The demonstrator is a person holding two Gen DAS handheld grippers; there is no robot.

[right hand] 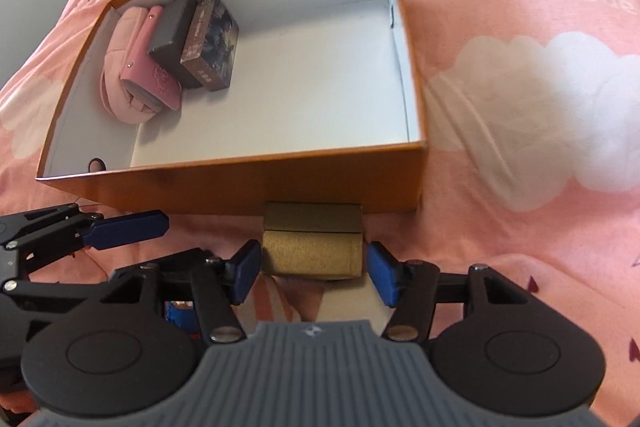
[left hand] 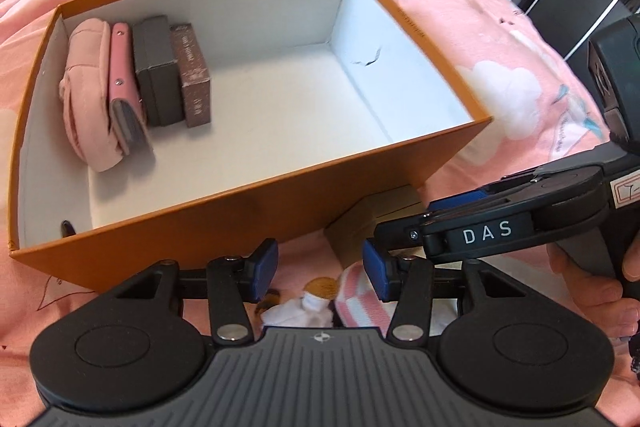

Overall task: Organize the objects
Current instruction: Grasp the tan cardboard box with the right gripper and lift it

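Four things in box: a pink pouch [right hand: 120, 83], a pink wallet [right hand: 154, 83], a grey case [right hand: 170, 35] and a brown box [right hand: 212, 45] stand packed side by side in its far left corner, well ahead of both jaws.
Box: orange [right hand: 224, 183], white inside, open-topped, on the bed [right hand: 520, 27]; the rest of its floor is bare; its near wall stands just ahead of both grippers.
Gold box: small [right hand: 312, 247], on the bed against the orange box's near wall, right between the right jaws.
Right gripper: [right hand: 314, 273] jaws spread wide, one blue pad on each side of the gold box; the left pad is at its edge, the right pad shows a narrow gap, so nothing is gripped.
Left gripper: [left hand: 320, 267] jaws apart and empty, pointing down at the bed just short of the orange box; it sits to the left of the right gripper.
Below left jaws: a pink-and-white striped cloth [left hand: 356, 301] and a small white and brown item [left hand: 316, 297], blurred.
Hand: fingers [left hand: 588, 283] wrap the right gripper's handle, at the right edge of the left view.
Bed: pink cover printed with white clouds.
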